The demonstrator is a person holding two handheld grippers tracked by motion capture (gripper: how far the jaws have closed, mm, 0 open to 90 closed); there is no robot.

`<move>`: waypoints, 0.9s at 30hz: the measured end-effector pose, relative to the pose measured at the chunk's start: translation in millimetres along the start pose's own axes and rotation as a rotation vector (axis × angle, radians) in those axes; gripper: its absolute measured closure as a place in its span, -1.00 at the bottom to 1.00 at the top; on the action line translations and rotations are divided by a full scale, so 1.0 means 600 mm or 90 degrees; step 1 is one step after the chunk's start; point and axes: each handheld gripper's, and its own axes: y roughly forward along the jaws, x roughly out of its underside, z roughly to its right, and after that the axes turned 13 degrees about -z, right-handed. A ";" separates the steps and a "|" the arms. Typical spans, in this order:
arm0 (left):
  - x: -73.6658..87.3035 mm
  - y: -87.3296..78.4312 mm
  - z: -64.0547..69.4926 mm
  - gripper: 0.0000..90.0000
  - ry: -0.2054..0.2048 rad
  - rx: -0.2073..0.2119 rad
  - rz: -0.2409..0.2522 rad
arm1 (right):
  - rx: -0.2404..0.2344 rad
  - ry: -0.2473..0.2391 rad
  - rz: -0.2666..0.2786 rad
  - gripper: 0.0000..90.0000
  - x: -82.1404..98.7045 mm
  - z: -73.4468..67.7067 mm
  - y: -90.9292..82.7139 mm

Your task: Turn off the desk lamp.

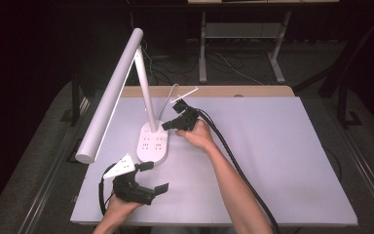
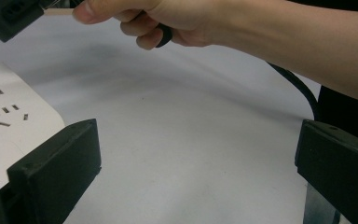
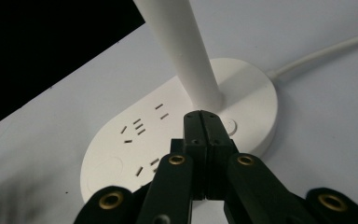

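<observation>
Left gripper [image 1: 152,176] held wide open, empty, beside lamp base [image 1: 152,144], right gripper [image 1: 168,125] pressed shut, empty, over base button [image 3: 230,126].

Lamp base [image 3: 242,88]: smooth white plastic, slight sheen. Surface [image 1: 272,146] beneath it: matt pale sheet. Tool jaws: matt black plastic with brass-coloured rivets [image 3: 176,160].

A pale lilac-grey desk [image 1: 282,161] with a wooden far edge stands on grey carpet [image 1: 44,161]; beyond the desk, white table legs [image 1: 203,48] and loose cables [image 1: 233,66] lie in a dark, unlit room.
</observation>
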 end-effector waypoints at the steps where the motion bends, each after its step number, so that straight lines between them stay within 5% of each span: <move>1: 0.000 0.000 0.000 -1.00 -0.001 0.000 0.000 | -0.003 0.007 0.002 1.00 0.000 0.006 0.009; 17: -0.001 0.000 -0.004 -1.00 0.000 0.002 0.000 | -0.012 0.065 0.045 1.00 0.004 0.034 0.049; 27: -0.001 0.001 -0.005 -1.00 -0.003 0.001 -0.003 | -0.003 0.055 0.050 1.00 0.003 0.028 0.061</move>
